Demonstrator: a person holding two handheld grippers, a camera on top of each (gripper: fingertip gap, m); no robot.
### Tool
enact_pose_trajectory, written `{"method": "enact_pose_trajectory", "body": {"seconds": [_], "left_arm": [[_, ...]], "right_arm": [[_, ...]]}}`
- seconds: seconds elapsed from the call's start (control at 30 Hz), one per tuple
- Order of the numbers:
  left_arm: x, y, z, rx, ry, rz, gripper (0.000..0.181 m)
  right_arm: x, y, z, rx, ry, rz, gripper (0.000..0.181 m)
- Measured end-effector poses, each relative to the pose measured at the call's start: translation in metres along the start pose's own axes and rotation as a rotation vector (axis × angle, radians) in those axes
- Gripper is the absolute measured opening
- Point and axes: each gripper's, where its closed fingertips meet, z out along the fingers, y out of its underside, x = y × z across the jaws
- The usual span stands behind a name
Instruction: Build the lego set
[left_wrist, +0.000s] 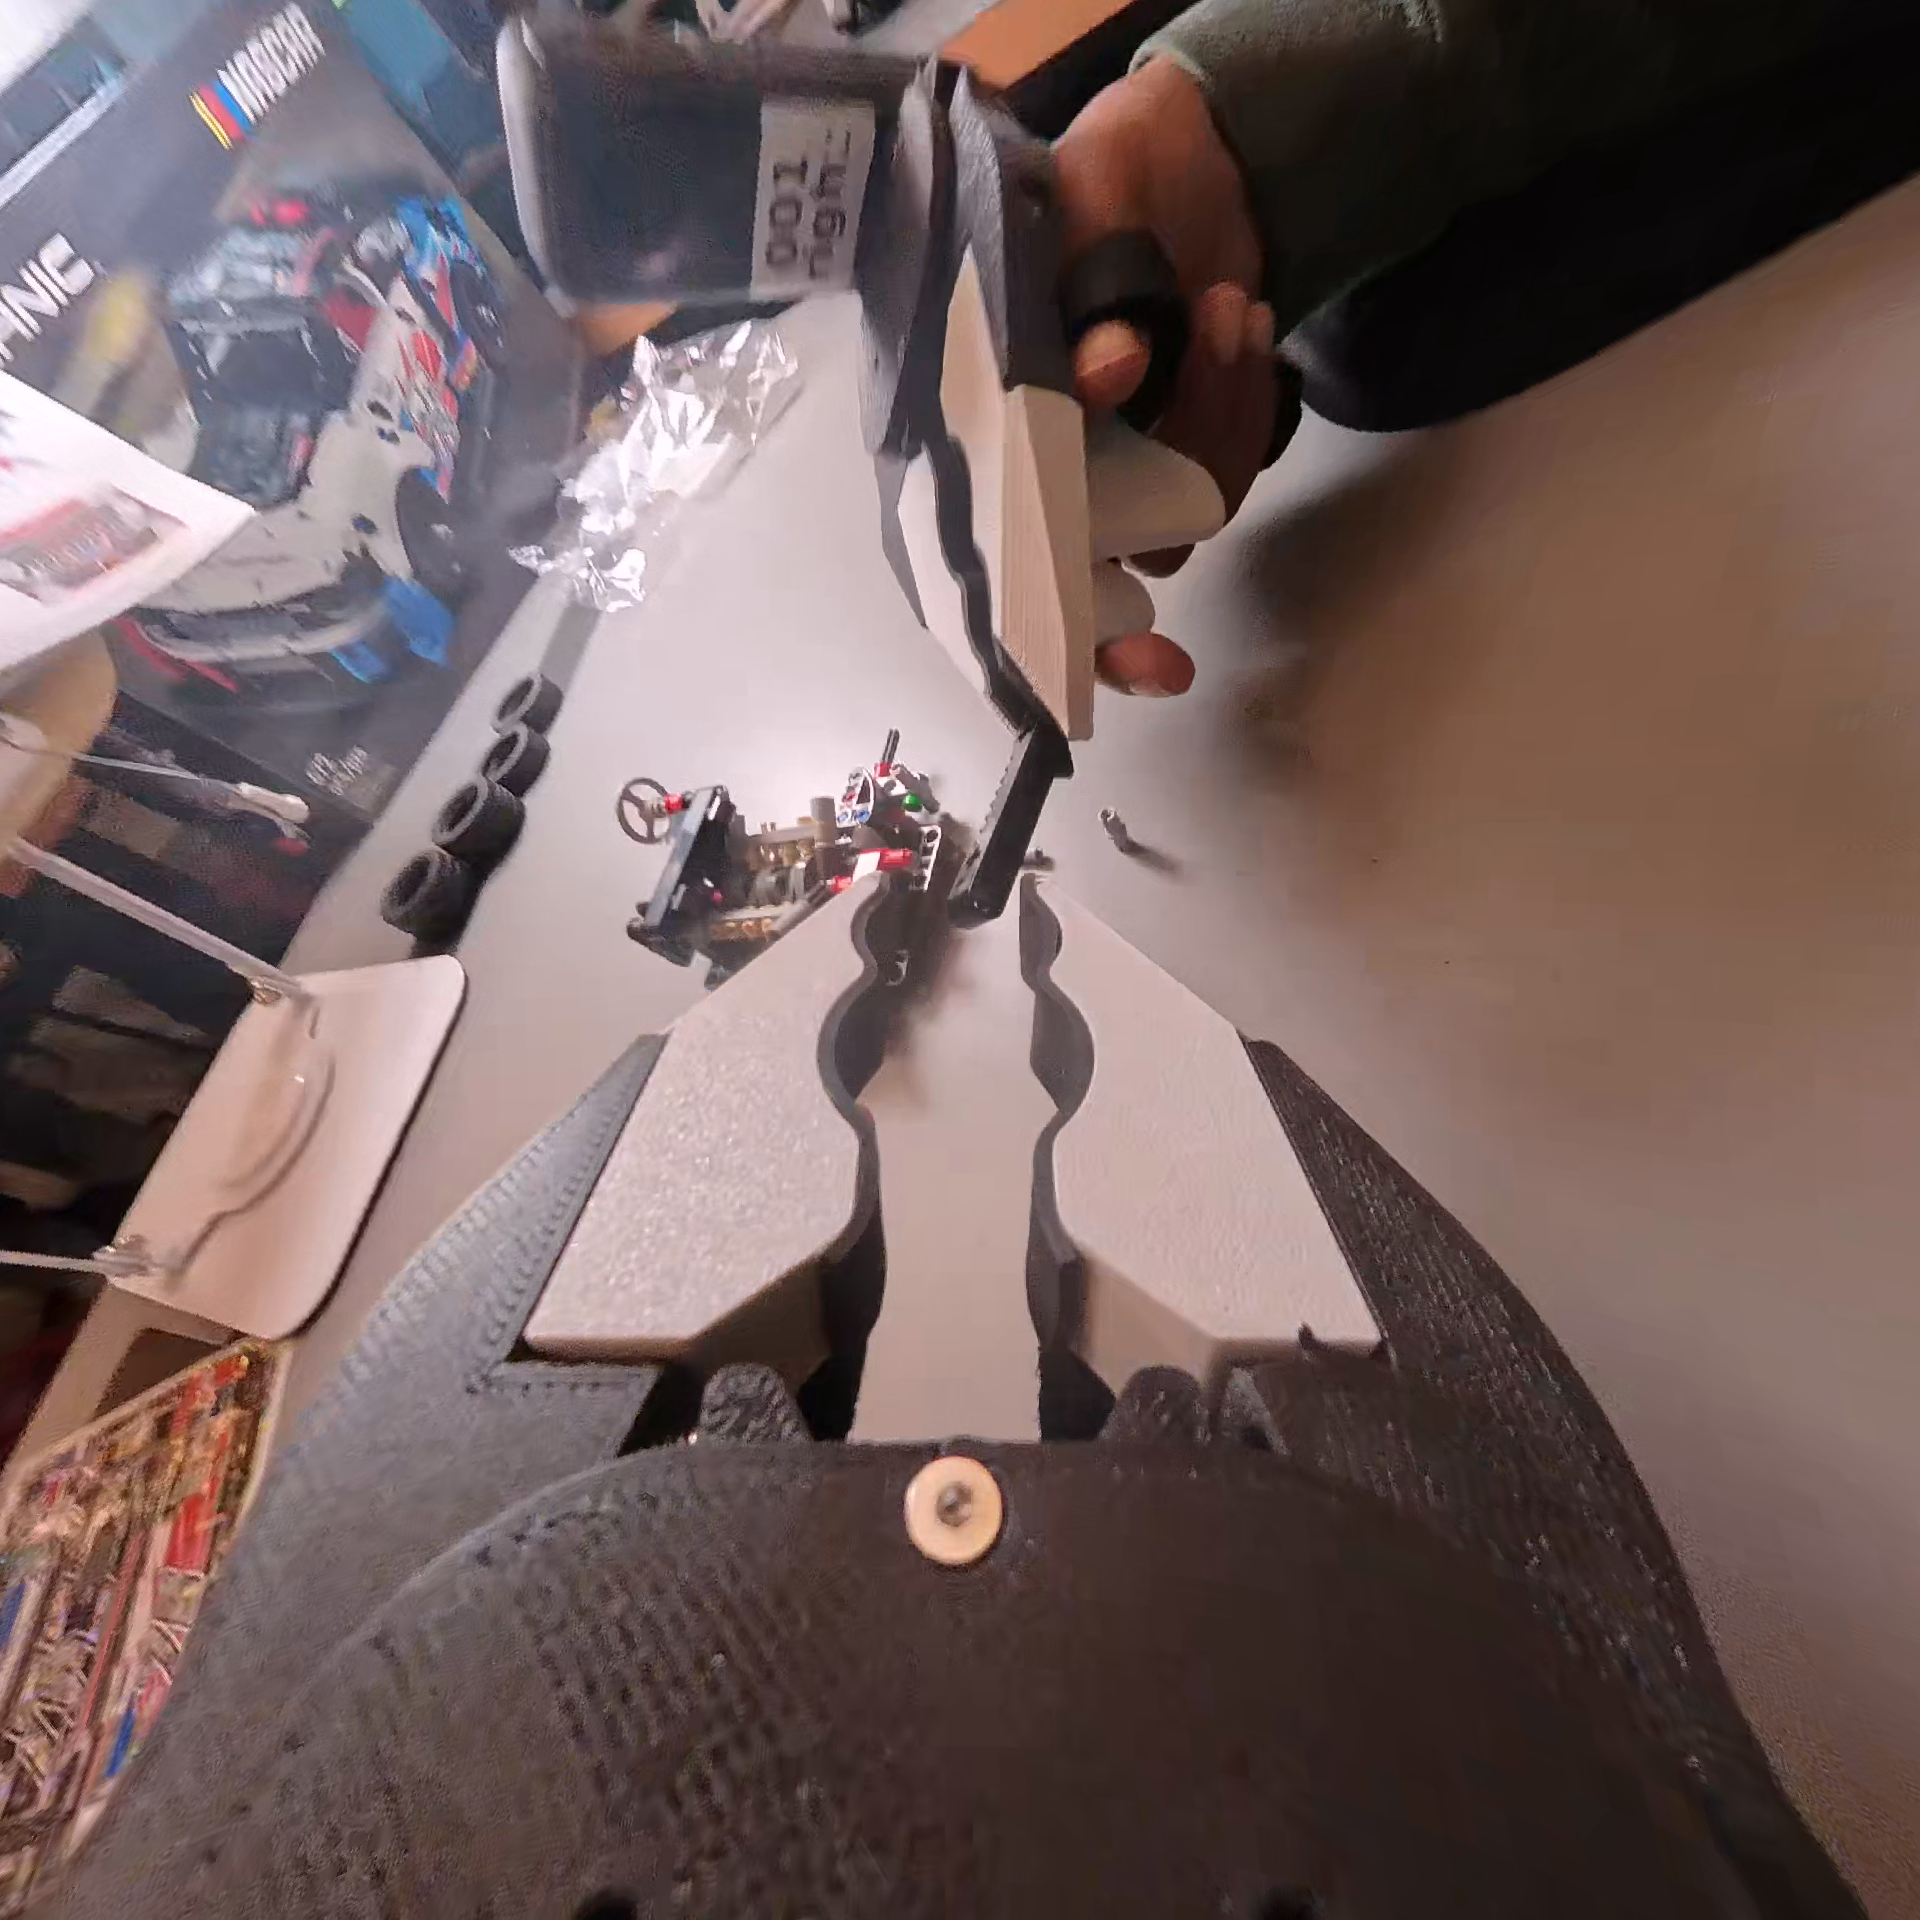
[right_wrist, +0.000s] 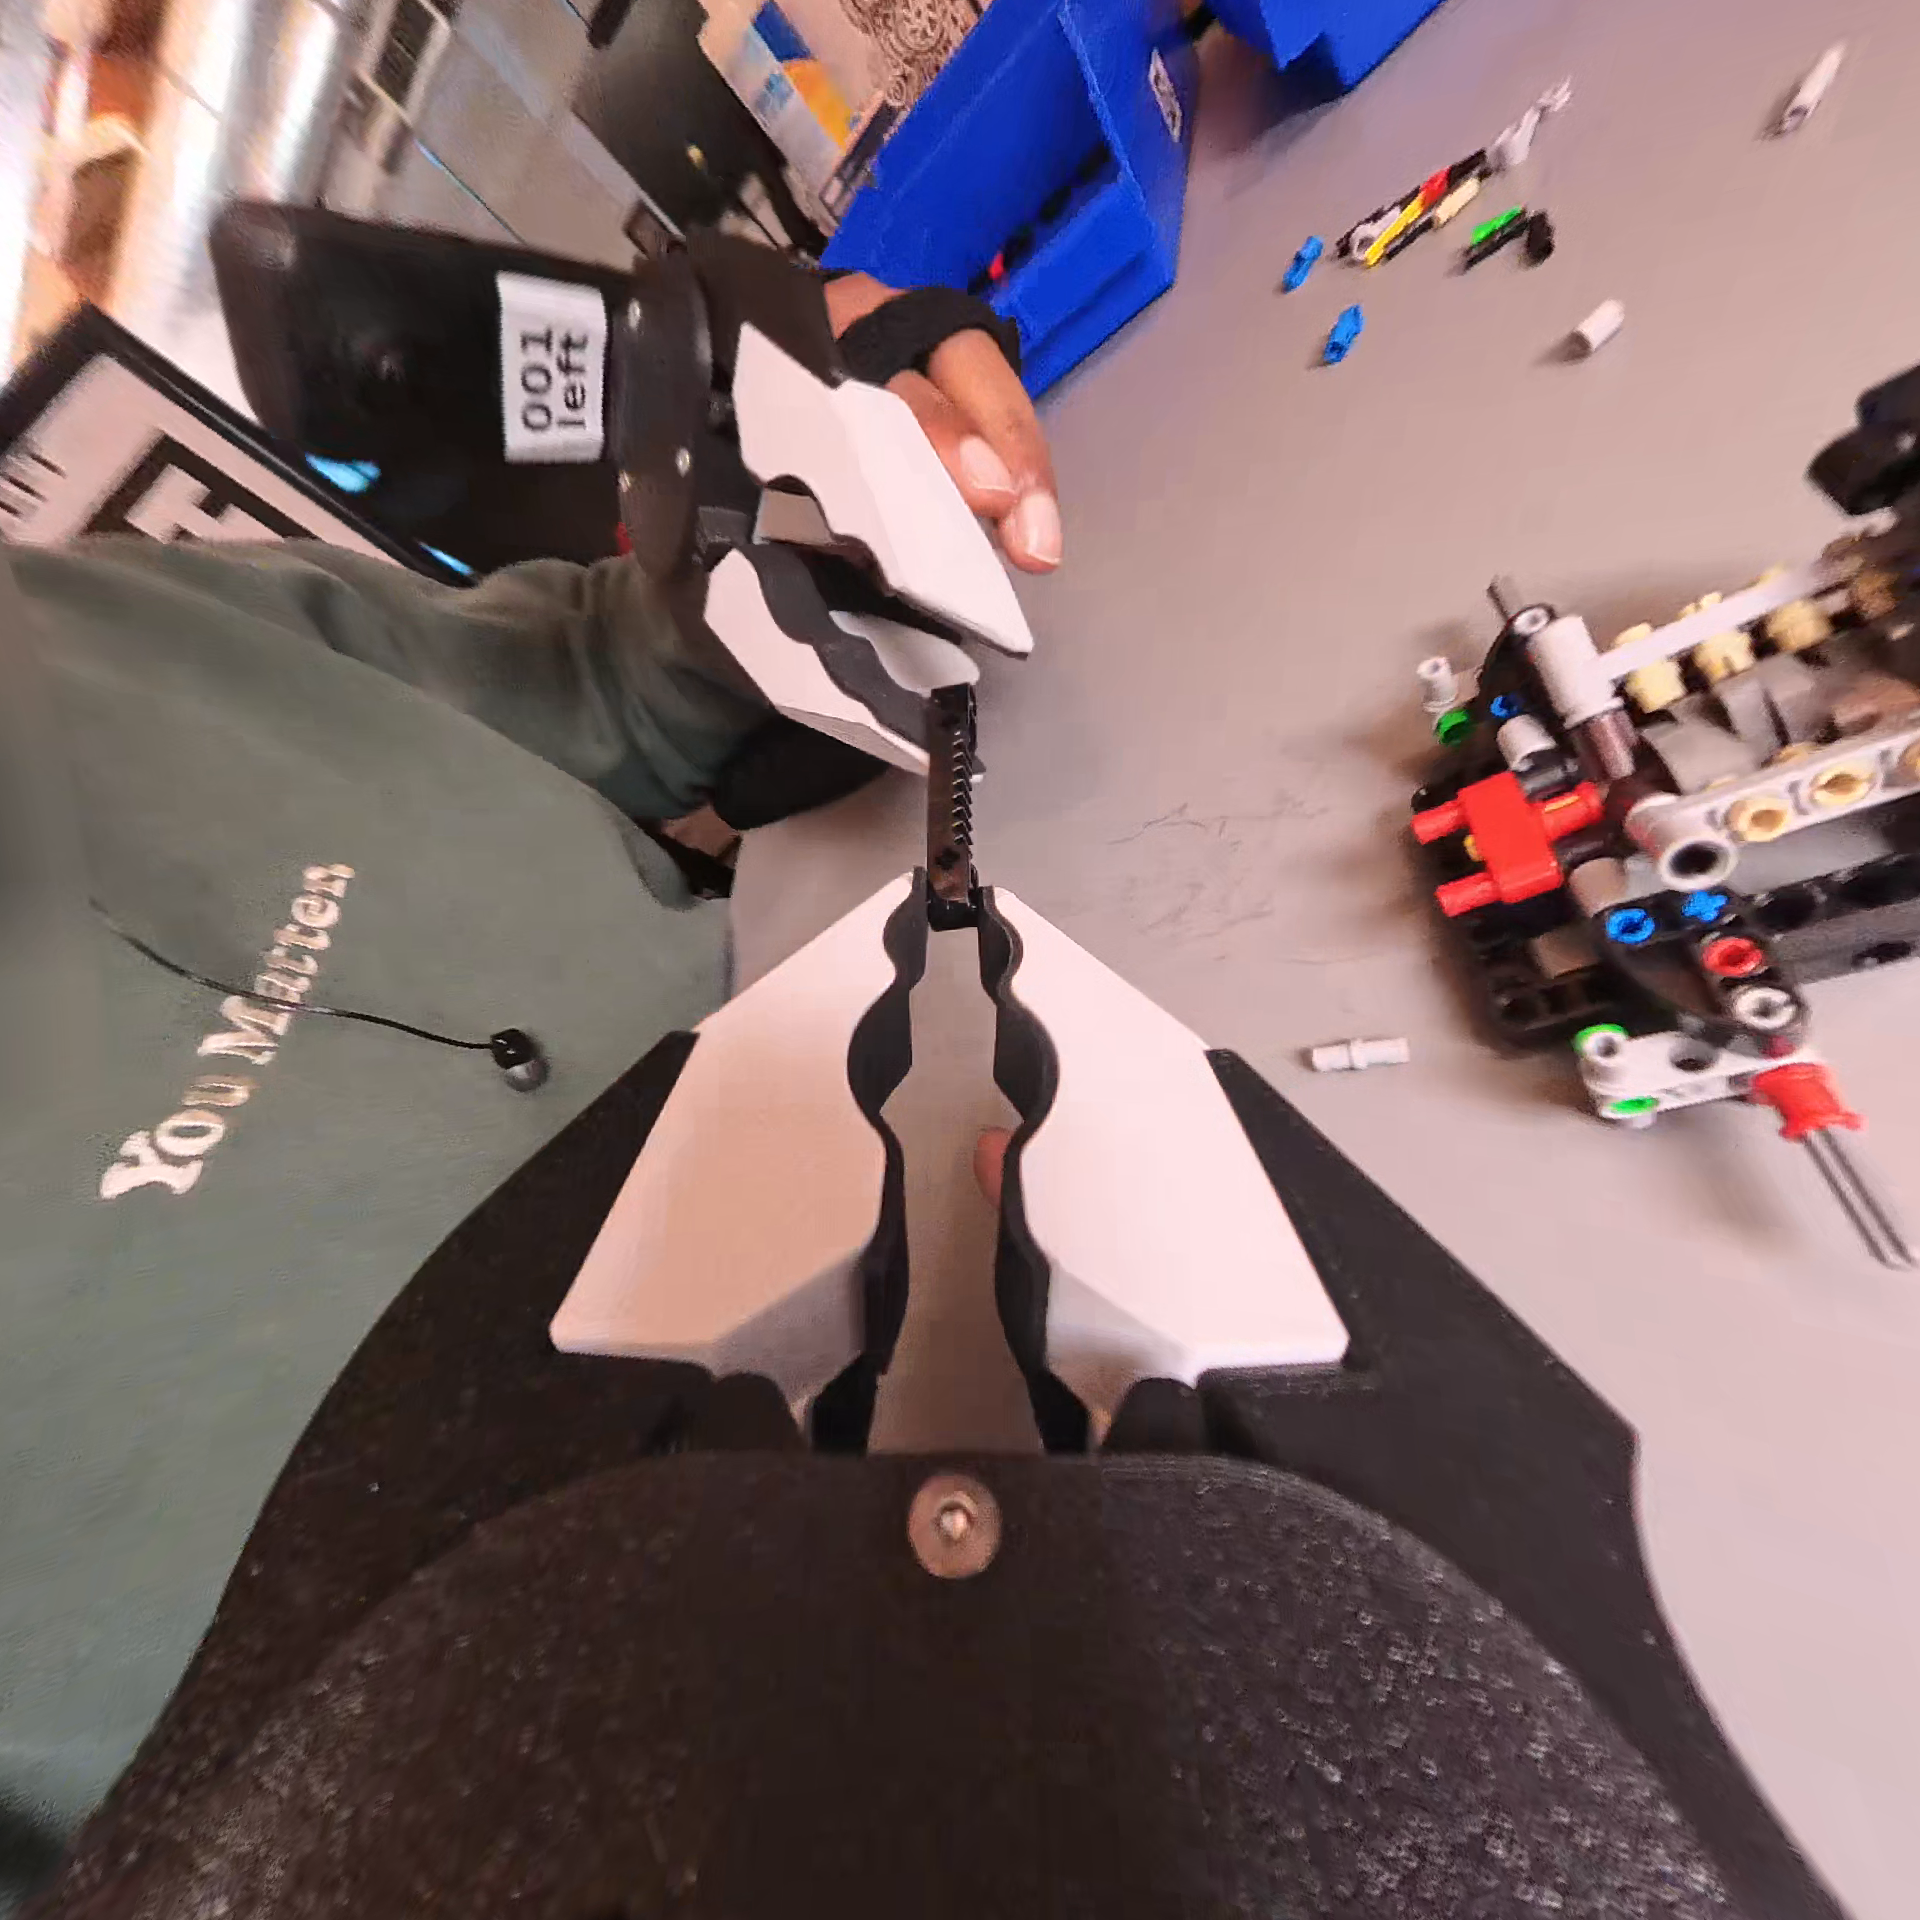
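While the toothed black rack (right_wrist: 954, 800) was pinched at one end by the right gripper (right_wrist: 951, 904), the left gripper (left_wrist: 951, 883) (wavy-padded) was spread apart.

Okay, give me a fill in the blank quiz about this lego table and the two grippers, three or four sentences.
1. The right gripper is shut on a toothed rack whose colour is ____.
2. In the left wrist view, ____ black tyres lie in a row beside the box.
3. The left gripper has its jaws ____.
4. The storage bin at the far side of the table is ____.

Missing words: black; four; open; blue.
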Motion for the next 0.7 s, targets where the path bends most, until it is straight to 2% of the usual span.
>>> {"method": "enact_pose_trajectory", "body": {"seconds": [0.1,0.2,0.27,0.37,0.47,0.53,0.63,0.7], "left_arm": [[0.002,-0.006,-0.004,0.040,-0.006,0.054,0.011],[0.004,-0.005,-0.003,0.035,0.003,0.076,0.009],[0.007,-0.003,-0.004,0.034,0.037,0.039,0.008],[0.009,0.000,-0.003,0.031,0.119,-0.121,0.007],[0.013,0.005,0.000,0.029,0.213,-0.322,0.006],[0.024,0.016,0.003,-0.030,0.310,-0.421,0.006],[0.038,0.035,0.010,-0.134,0.376,-0.486,0.006],[0.047,0.045,0.013,-0.200,0.396,-0.475,0.007]], "right_arm": [[-0.002,-0.001,-0.001,0.017,-0.059,0.081,0.007],[-0.003,0.000,-0.001,0.017,-0.088,0.119,0.007],[-0.001,0.001,-0.001,0.017,-0.093,0.139,0.007],[0.001,-0.005,-0.003,0.051,-0.078,0.125,0.007],[0.010,-0.005,-0.005,0.026,0.062,-0.055,0.013],[0.015,0.001,-0.006,-0.026,0.164,-0.239,0.018],[0.020,0.010,-0.007,-0.121,0.289,-0.493,0.021],[0.026,0.025,-0.007,-0.243,0.348,-0.608,0.020]]}}
